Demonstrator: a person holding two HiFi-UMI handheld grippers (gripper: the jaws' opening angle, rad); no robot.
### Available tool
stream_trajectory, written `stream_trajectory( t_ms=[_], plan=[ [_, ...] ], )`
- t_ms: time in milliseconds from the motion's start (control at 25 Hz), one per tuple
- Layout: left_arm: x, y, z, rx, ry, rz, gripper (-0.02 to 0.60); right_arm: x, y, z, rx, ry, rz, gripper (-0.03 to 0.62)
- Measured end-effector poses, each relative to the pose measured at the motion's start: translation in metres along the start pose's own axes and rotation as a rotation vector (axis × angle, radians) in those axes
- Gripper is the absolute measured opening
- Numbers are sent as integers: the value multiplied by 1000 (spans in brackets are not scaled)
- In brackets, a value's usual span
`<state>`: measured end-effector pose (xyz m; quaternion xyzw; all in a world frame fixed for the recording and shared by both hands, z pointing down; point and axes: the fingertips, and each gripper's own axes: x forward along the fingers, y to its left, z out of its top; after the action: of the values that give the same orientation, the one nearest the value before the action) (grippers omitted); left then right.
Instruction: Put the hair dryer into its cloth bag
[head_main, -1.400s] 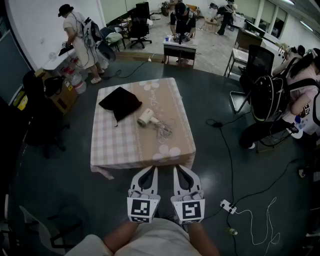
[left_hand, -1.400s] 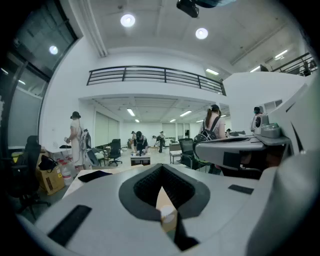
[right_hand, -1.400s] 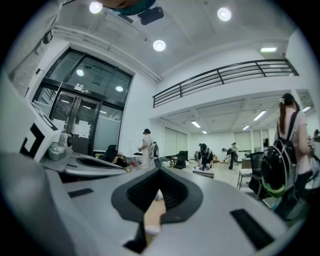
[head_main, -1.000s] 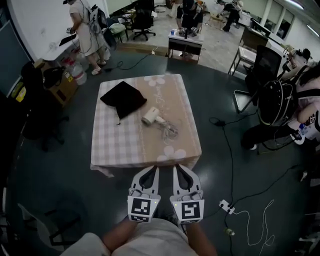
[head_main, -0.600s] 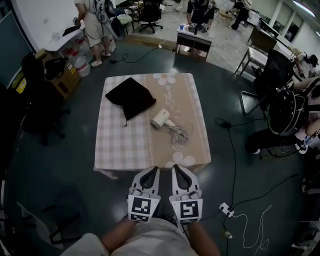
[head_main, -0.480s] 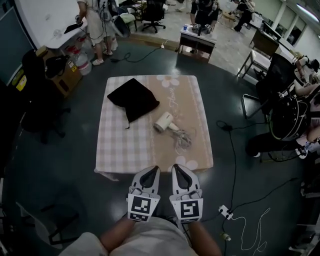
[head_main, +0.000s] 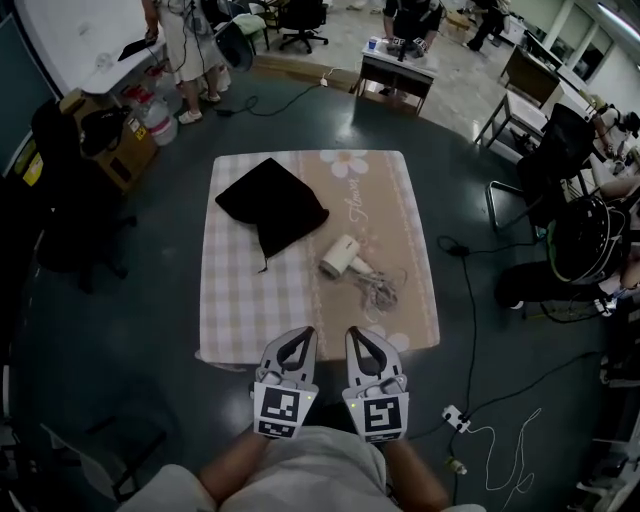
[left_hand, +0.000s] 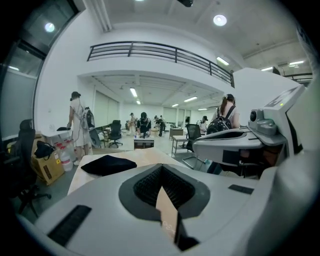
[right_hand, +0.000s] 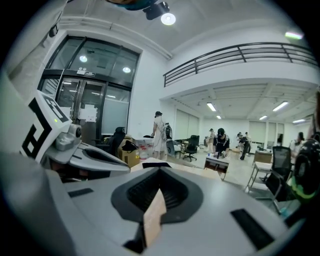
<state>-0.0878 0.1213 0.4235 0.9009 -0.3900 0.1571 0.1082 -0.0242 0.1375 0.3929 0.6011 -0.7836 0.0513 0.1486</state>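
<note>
My left gripper (head_main: 296, 338) and right gripper (head_main: 356, 336) hang just short of the bench (head_main: 245, 310), fingers closed on nothing. The dryer (head_main: 341, 256) lies mid-bench near the bag (head_main: 270, 200). I should open wide first, then find the bag's mouth, keeping clear of the cord (head_main: 380, 290).

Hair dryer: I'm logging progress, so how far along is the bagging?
Nothing done: the white hair dryer lies on the checked tablecloth, apart from the black cloth bag. In hand: nothing; the left tool and right tool are shut and empty. Left: open the bag, put the dryer in.
</note>
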Motion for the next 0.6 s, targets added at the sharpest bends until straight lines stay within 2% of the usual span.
stream_trajectory(
  t_ms=[240,400,600],
  plan=[
    [19,8,-11,-18,39,-6,5,22,-6,-14,11,61,29,15],
    [38,20,-24,16,101,-2,5,45,-14,-21,13,64,78,15],
    [65,39,-26,78,170,45,5,67,-30,-39,13,104,170,15]
  ],
)
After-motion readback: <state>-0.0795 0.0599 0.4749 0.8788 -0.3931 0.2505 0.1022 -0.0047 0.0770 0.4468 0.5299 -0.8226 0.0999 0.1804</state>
